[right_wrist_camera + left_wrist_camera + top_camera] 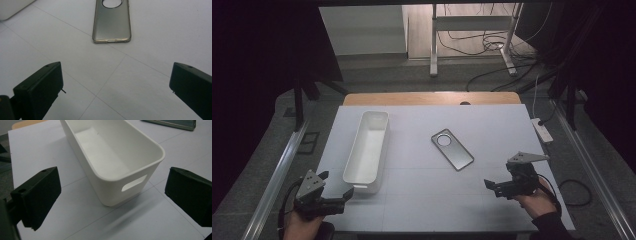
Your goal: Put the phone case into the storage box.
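Item: white bin, long and open-topped, on the left half of the white table, its near end with a handle slot. I have the left gripper just near of that end, jaws spread wide, touching nothing.

Item: phone case, greyish, probably clear plastic, flat right of the bin, round camera hole at its far end. My right gripper sits near and right of it, jaws apart, empty.

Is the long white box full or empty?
Empty. The white box stands upright on the table, and its bare white floor shows from end to end. The phone case lies outside it.
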`<state>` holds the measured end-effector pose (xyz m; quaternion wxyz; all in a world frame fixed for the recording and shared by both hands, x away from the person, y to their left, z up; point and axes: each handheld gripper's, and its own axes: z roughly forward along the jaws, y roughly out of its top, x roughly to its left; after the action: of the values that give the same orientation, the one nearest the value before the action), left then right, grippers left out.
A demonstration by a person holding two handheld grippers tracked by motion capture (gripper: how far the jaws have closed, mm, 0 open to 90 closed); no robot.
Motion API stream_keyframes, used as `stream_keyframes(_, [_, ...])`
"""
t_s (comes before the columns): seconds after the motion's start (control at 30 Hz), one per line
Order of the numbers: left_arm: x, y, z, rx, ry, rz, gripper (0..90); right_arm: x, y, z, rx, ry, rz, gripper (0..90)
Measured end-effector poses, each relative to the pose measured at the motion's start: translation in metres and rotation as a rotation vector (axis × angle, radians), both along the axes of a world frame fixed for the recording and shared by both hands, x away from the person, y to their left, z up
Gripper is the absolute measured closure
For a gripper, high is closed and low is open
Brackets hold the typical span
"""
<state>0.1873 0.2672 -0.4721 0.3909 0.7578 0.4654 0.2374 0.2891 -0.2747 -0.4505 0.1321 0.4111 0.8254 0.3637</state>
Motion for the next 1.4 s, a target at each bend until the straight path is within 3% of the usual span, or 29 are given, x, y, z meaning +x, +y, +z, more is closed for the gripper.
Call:
stream_keyframes(0.63, [0.000,0.000,0.000,-0.001,-0.001,-0.003,1.4,0.021,0.014,-0.003,0.009,0.023,0.010,0.0])
stream_keyframes(1.4, [0.001,0.001,0.000,-0.007,0.009,-0.018,1.3,0.048,0.036,-0.008,-0.067,0.059,0.021,0.0])
